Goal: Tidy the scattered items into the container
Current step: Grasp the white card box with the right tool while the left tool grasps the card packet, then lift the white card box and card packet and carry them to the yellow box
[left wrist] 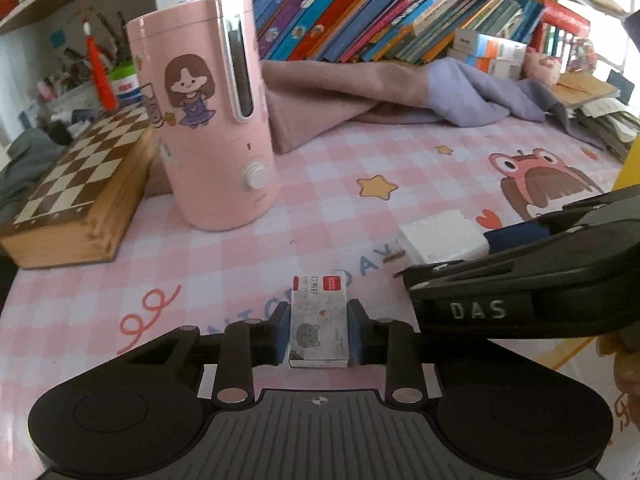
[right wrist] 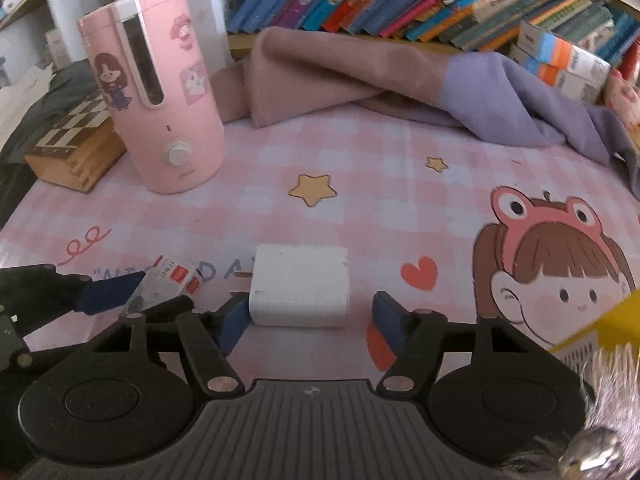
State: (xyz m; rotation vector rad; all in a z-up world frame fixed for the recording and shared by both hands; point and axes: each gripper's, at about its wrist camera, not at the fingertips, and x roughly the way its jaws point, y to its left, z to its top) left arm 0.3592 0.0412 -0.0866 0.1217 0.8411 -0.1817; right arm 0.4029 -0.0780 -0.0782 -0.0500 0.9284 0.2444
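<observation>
My left gripper (left wrist: 319, 330) is shut on a small staples box (left wrist: 319, 318) with a red label and a grey bear print, low over the pink checked mat. The box also shows at the left of the right wrist view (right wrist: 162, 286). A white charger block (right wrist: 299, 290) with metal prongs lies on the mat between the open fingers of my right gripper (right wrist: 310, 320); the left pad touches it, the right pad stands apart. The charger also shows in the left wrist view (left wrist: 442, 237). A yellow container's corner (right wrist: 596, 328) sits at the right edge.
A pink appliance (left wrist: 204, 120) with a girl sticker stands at the back left beside a wooden chess box (left wrist: 76, 196). A pink and purple cloth (left wrist: 400, 96) lies along the back, under a shelf of books (left wrist: 380, 12).
</observation>
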